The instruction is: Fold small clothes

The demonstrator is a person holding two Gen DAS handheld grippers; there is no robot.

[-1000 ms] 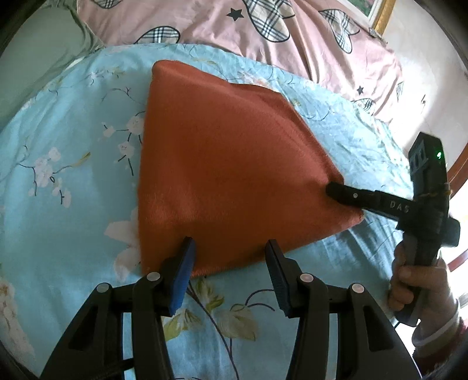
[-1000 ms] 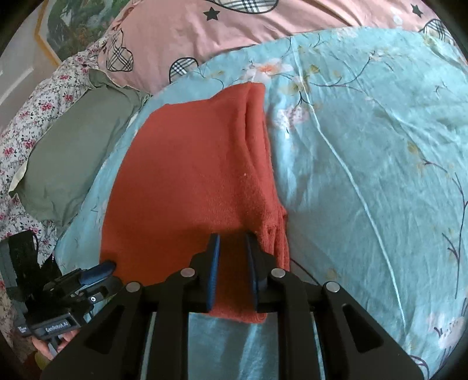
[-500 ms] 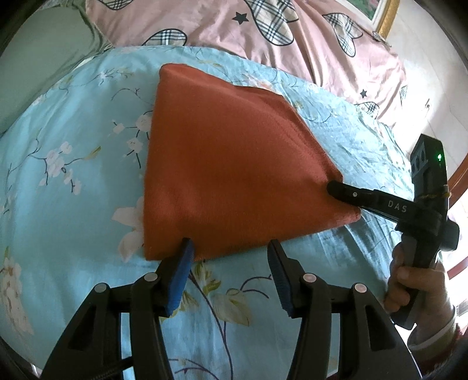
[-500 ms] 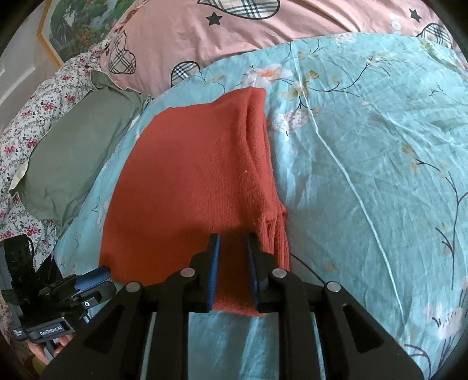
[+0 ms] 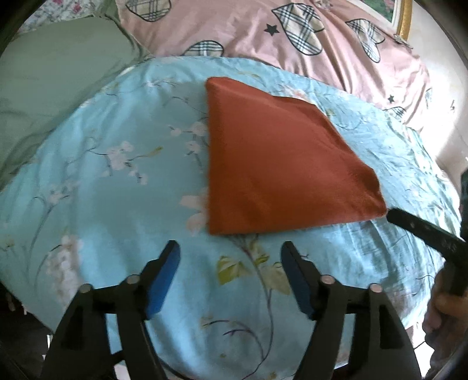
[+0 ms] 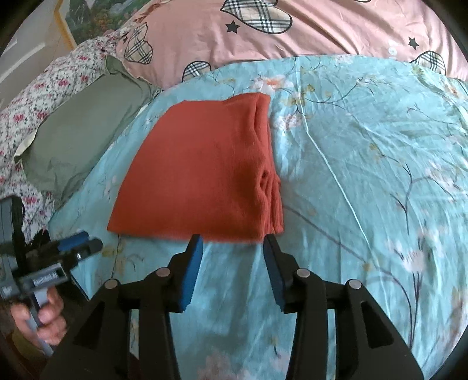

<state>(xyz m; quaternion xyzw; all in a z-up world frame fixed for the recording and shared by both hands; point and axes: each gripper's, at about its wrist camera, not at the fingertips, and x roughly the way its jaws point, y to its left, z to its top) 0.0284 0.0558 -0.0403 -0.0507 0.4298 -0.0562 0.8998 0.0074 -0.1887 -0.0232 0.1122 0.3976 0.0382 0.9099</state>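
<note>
A folded rust-orange knit garment (image 5: 278,163) lies flat on the light blue floral bedsheet (image 5: 117,190); it also shows in the right wrist view (image 6: 201,172), with stacked folded edges along its right side. My left gripper (image 5: 229,248) is open and empty, a little short of the garment's near edge. My right gripper (image 6: 232,242) is open and empty, its fingertips right at the garment's near edge. The right gripper's finger (image 5: 421,228) shows in the left wrist view beside the garment's right corner. The left gripper (image 6: 76,245) shows at the lower left of the right wrist view.
A pink quilt with plaid hearts (image 5: 292,38) lies behind the garment. A grey-green pillow (image 6: 79,131) sits to the left on a floral sheet (image 6: 35,96). A framed picture (image 6: 79,26) hangs at the back. The bed's edge runs near both grippers.
My right gripper has opened and let go of the garment's edge, and has drawn back. My left gripper has pulled back from the garment, still open. The garment now lies flat.
</note>
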